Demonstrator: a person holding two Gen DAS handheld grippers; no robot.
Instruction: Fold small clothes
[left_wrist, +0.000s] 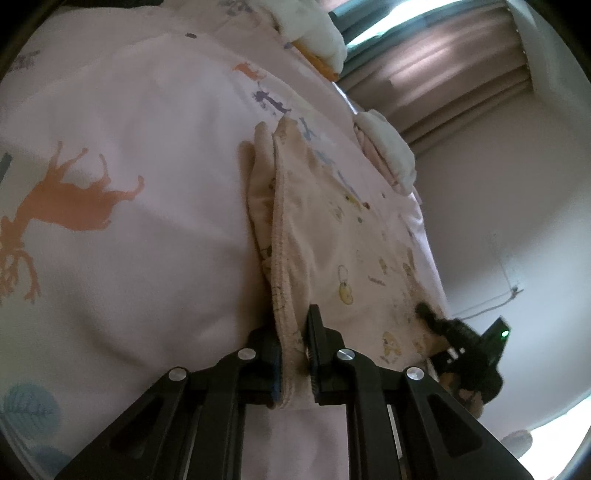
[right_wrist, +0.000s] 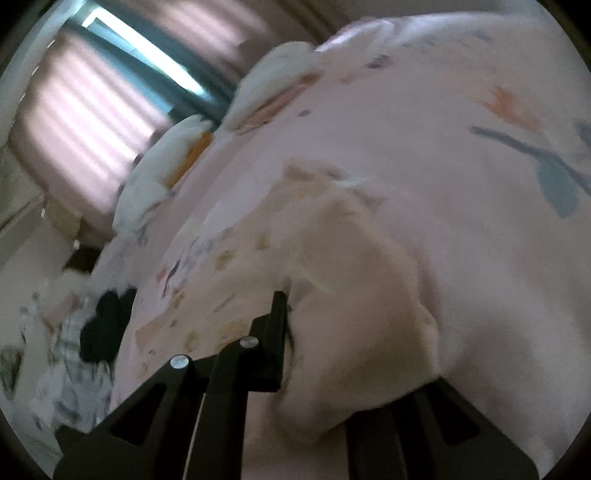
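A small cream garment (left_wrist: 332, 251) with little printed figures lies on the pink animal-print bed sheet (left_wrist: 129, 147). My left gripper (left_wrist: 293, 347) is shut on the garment's ribbed hem at its near edge. The right gripper (left_wrist: 461, 332) shows at the garment's far right corner in the left wrist view. In the right wrist view, my right gripper (right_wrist: 332, 332) is shut on a bunched fold of the same cream garment (right_wrist: 351, 295), which drapes over and hides its right finger. The view is blurred.
Piles of white and orange folded clothes (left_wrist: 317, 33) and a white pile (left_wrist: 388, 147) lie along the bed's far edge. Curtains (left_wrist: 443, 74) hang behind. A dark garment (right_wrist: 107, 321) and patterned clothes (right_wrist: 66, 369) lie at the left.
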